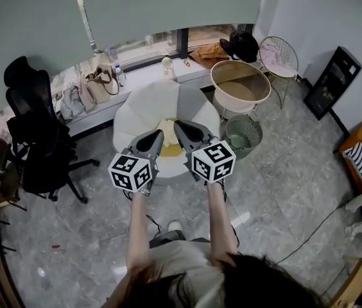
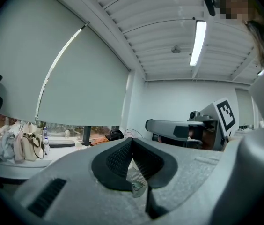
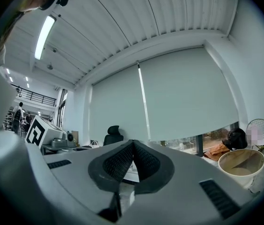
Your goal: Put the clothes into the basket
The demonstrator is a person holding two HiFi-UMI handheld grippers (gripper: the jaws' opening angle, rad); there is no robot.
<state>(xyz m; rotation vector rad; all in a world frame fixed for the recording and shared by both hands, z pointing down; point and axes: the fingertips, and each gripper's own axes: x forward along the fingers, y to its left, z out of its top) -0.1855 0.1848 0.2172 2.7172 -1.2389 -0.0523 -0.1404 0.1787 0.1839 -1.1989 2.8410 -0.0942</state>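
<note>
A pale yellow garment lies crumpled on the seat of a round white armchair in front of me. The round beige basket stands to the right behind the armchair and also shows at the right of the right gripper view. My left gripper and right gripper are held side by side, level, with their tips over the garment. In its own view the left gripper has its jaws together with no cloth between them. The right gripper is likewise shut on nothing.
A green wire bin stands just right of the armchair. A black office chair is at the left. Bags sit on the window ledge. A gold wire chair holds pink cloth. A cable runs across the marble floor.
</note>
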